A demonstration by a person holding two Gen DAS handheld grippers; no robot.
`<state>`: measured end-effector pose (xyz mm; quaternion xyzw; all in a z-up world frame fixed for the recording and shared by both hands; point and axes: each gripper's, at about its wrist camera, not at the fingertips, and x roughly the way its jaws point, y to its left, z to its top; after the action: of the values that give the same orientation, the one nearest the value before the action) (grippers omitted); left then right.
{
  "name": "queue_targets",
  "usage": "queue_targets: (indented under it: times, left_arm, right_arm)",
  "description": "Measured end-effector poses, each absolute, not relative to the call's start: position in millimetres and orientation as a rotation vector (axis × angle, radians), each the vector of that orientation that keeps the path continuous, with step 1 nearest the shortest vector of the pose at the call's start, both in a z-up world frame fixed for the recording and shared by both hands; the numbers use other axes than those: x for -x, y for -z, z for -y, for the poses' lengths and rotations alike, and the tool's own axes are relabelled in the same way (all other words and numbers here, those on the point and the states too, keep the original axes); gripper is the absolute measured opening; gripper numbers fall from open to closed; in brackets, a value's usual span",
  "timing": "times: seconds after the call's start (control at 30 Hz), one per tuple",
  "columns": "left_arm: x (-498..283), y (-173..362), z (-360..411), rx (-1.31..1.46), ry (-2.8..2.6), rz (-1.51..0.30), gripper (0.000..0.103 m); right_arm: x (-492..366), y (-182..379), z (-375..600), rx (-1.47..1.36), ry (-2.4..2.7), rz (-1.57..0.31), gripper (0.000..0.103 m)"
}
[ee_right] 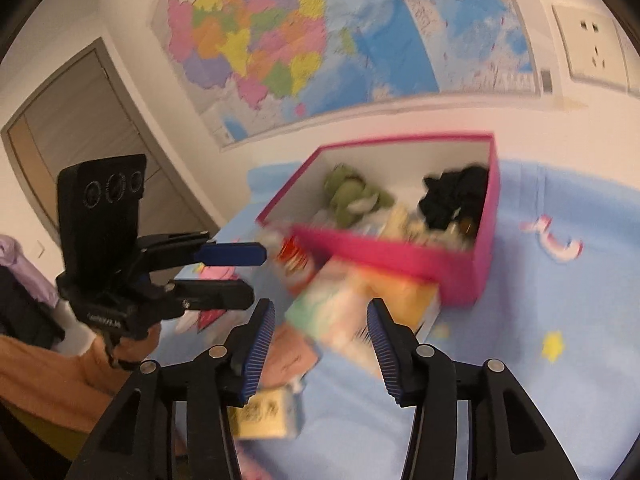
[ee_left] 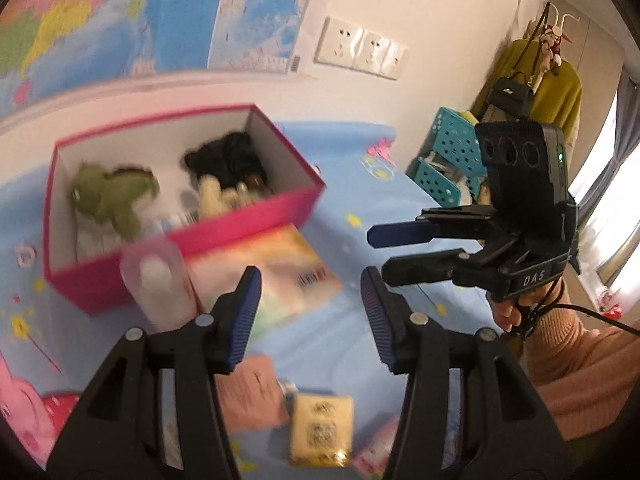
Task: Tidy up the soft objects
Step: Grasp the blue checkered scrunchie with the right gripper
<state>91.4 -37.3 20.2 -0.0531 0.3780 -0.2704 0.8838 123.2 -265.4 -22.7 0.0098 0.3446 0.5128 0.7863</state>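
A pink box (ee_left: 256,226) (ee_right: 384,258) stands on the blue bedsheet. In it lie a green plush toy (ee_left: 108,196) (ee_right: 352,198), a black soft item (ee_left: 228,158) (ee_right: 456,196) and some small bottles. A colourful tissue pack (ee_left: 276,276) (ee_right: 356,316) lies in front of the box. A pink folded cloth (ee_left: 250,396) (ee_right: 288,356) and a yellow packet (ee_left: 322,432) (ee_right: 266,416) lie nearer. My left gripper (ee_left: 310,320) (ee_right: 252,268) is open and empty above the sheet. My right gripper (ee_right: 322,344) (ee_left: 374,254) is open and empty, hovering over the tissue pack.
A translucent bottle (ee_left: 160,284) stands by the box's front corner. A red-patterned packet (ee_right: 296,260) lies left of the tissue pack. Teal baskets (ee_left: 448,160) and hanging clothes (ee_left: 536,84) stand beyond the bed on the right. Maps (ee_right: 280,40) cover the wall behind.
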Motion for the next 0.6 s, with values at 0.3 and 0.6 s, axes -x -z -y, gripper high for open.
queue_targets:
  times: [0.3, 0.6]
  left_arm:
    - [-36, 11, 57, 0.079, 0.640, -0.842, 0.054]
    - [-24, 36, 66, 0.095, 0.640, -0.917, 0.054]
  right_arm:
    - [-62, 56, 282, 0.076, -1.215, -0.917, 0.066]
    - [-8, 104, 284, 0.198, -1.271, -1.055, 0.075]
